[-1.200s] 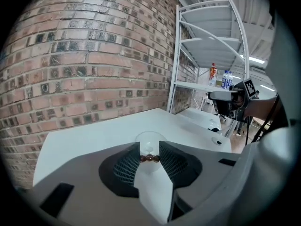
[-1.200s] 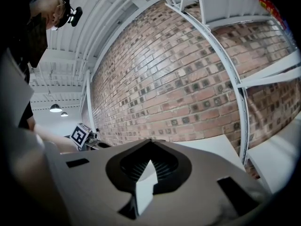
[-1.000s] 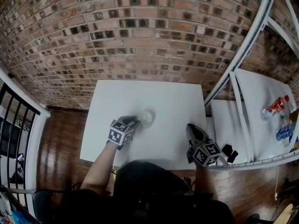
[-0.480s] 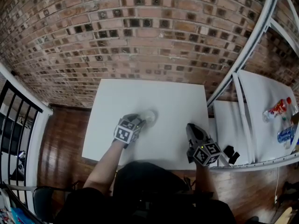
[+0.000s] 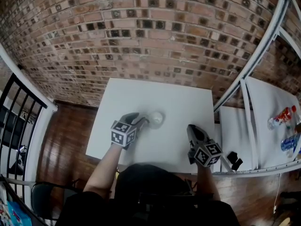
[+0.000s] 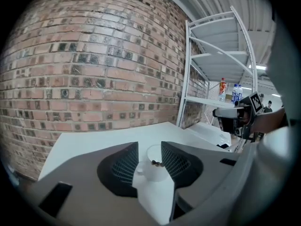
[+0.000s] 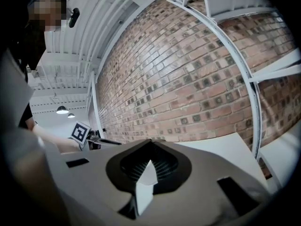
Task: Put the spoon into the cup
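A white cup stands upright near the middle of the white table. In the left gripper view the cup sits just beyond the jaw tips, and the dark end of the spoon shows inside it at the rim. My left gripper points at the cup from the left. Its jaws stand apart and are closing, and the pads press on nothing. My right gripper hovers over the table's near right part, shut and empty.
A white metal shelf frame rises at the right, with a lower white board holding bottles. A small black object lies by the table's right corner. A black railing stands at the left and a brick wall behind.
The left gripper has drawn back a little from the cup and lifted, with its jaws wider than a second ago. The right gripper has hardly shifted.
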`<move>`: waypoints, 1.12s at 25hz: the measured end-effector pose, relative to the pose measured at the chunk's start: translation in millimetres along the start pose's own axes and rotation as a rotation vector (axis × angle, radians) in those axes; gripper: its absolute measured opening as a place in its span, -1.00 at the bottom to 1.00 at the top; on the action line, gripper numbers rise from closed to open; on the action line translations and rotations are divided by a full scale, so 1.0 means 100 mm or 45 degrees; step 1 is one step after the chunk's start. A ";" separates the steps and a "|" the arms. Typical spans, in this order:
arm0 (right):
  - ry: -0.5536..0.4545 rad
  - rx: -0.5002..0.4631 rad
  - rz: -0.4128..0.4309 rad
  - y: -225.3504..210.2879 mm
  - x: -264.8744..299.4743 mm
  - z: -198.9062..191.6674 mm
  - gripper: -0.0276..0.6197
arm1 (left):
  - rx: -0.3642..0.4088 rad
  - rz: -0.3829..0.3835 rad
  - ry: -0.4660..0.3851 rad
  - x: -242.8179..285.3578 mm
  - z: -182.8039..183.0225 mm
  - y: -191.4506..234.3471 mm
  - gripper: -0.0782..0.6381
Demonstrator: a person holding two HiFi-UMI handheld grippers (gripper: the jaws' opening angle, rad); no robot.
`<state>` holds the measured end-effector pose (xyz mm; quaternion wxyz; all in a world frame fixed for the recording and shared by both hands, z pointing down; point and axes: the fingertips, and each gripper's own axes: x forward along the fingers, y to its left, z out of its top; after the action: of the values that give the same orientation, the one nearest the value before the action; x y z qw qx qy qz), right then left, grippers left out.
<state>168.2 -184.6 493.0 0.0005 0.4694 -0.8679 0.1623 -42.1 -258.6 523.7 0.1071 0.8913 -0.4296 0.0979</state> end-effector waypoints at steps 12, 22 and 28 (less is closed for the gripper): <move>-0.004 0.007 0.092 0.31 0.27 0.01 -0.90 | -0.121 0.225 -0.420 -1.19 0.48 0.51 -0.77; -0.088 0.061 0.035 0.33 0.26 0.03 -0.91 | -0.130 0.372 -0.499 -1.84 0.42 0.71 -0.77; -0.094 0.059 0.037 0.37 0.23 0.06 -0.91 | -0.154 0.375 -0.511 -1.79 0.37 0.58 -0.77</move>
<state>126.3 -186.4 481.0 -0.0446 0.4623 -0.8701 0.1649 -194.5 -170.9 446.9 0.0573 0.8126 -0.5726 -0.0924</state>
